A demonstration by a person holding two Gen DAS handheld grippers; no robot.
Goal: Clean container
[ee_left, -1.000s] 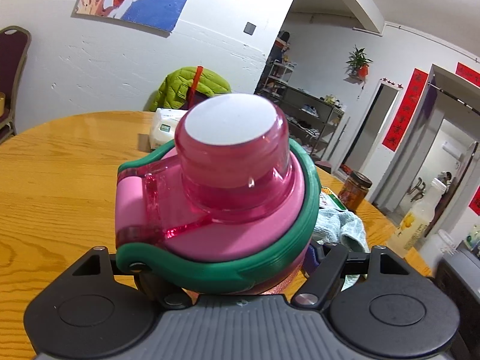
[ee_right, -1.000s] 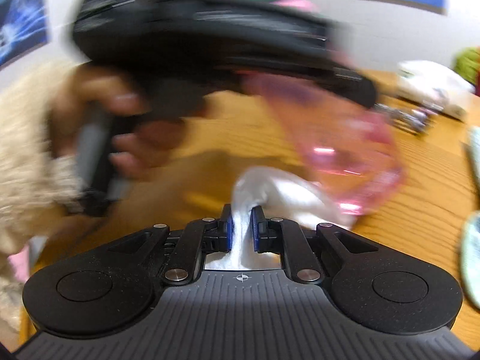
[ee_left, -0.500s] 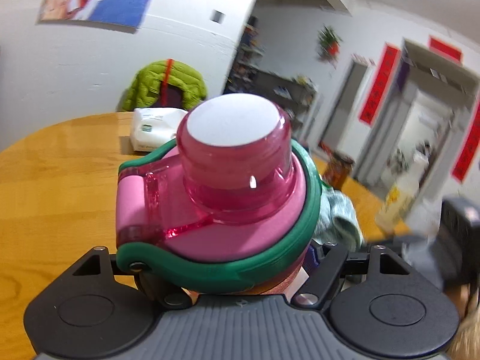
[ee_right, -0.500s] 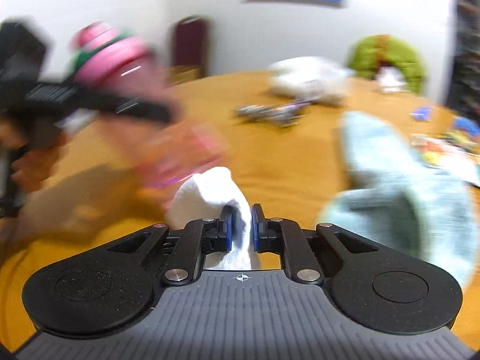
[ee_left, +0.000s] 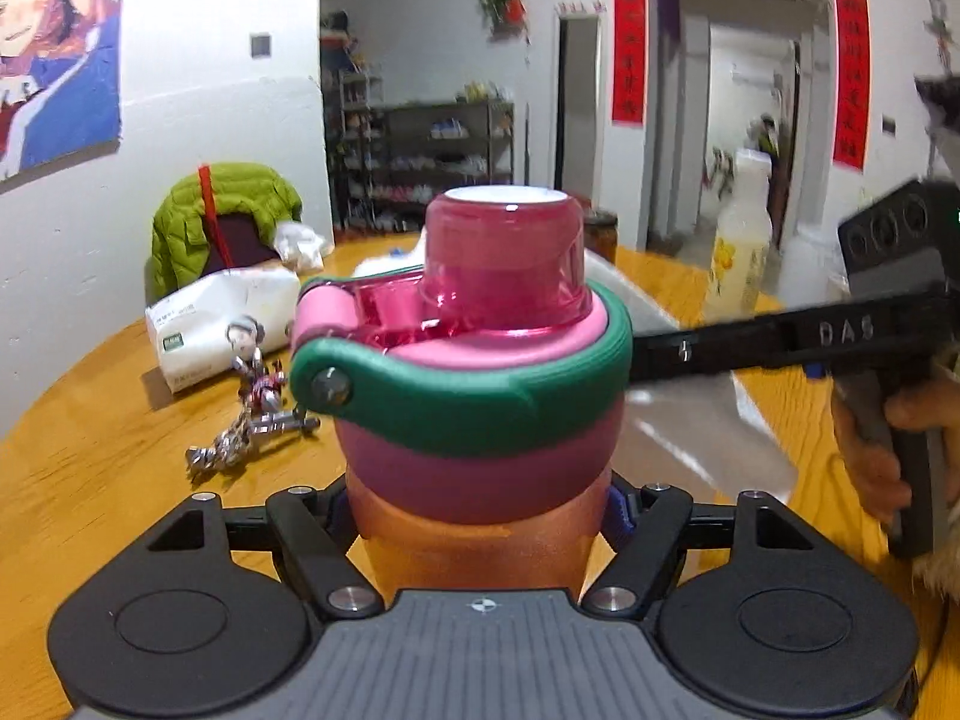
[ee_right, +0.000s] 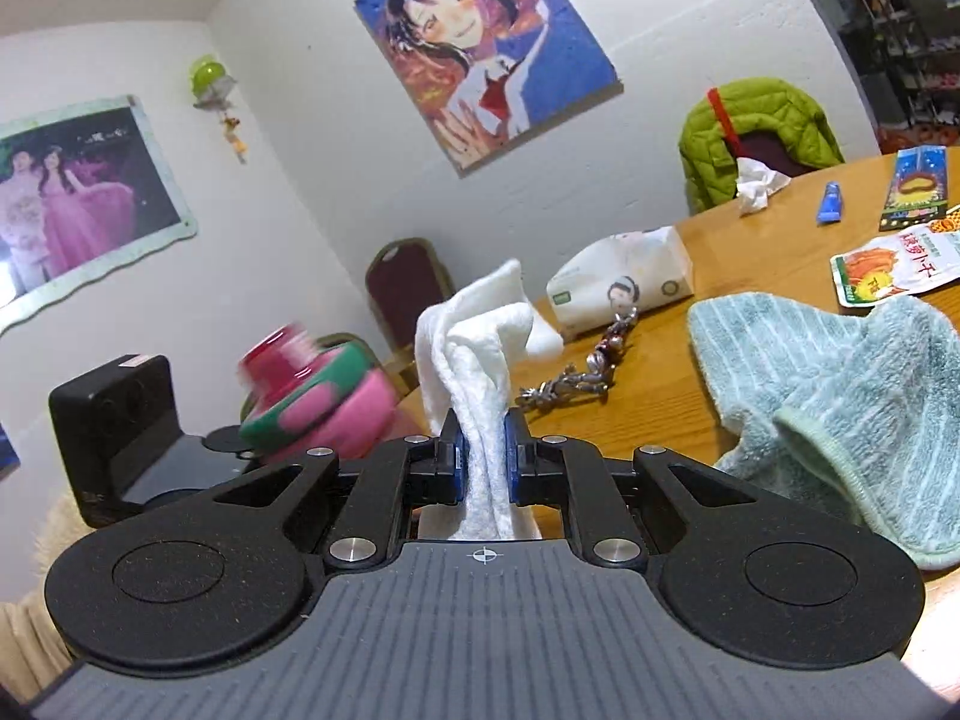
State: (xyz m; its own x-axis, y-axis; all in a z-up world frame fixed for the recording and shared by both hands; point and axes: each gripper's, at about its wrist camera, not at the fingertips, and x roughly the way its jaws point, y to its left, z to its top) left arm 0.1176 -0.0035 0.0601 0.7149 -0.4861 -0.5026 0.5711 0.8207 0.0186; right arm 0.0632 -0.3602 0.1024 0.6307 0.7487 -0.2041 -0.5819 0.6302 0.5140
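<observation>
The left gripper (ee_left: 480,510), fingers closing on the pink bottle (ee_left: 474,360), has rolled it upright, while the right gripper (ee_right: 483,462), pinching the white tissue (ee_right: 474,360), has swung clear, so wiping pauses.

Round wooden table (ee_right: 750,240). On it: tissue pack (ee_right: 621,282), metal chain (ee_right: 576,381), teal towel (ee_right: 840,396), snack packets (ee_right: 894,261), blue tube (ee_right: 831,201), bottle (ee_left: 741,240).

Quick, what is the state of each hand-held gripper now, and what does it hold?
Left hand-held gripper: jaws closing, clamped around the pink bottle.
Right hand-held gripper: closed on a white tissue.
</observation>
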